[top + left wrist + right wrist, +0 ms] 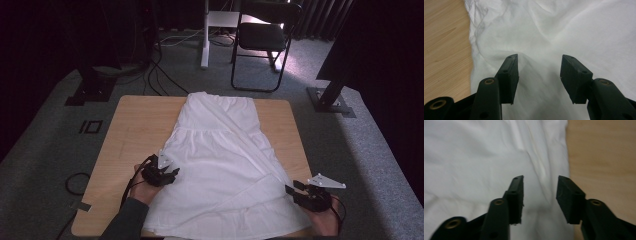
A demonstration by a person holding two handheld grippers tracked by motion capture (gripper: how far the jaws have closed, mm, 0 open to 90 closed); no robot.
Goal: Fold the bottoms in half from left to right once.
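White skirt (220, 165) lies flat in centre of table (135, 125), not yet folded. Left gripper (172, 175) and right gripper (291, 191) at lower hem corners, both open, nothing gripped.

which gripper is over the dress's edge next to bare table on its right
The right gripper: wood shows right of the dress in its view; the left gripper has wood on its left.

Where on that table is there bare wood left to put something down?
The widest bare wood is the far left corner of the table, beside the white dress. A narrower strip runs down the right edge, past the dress's right side. The near end is crowded: the hem spreads wide there, with the left gripper and right gripper at its sides.
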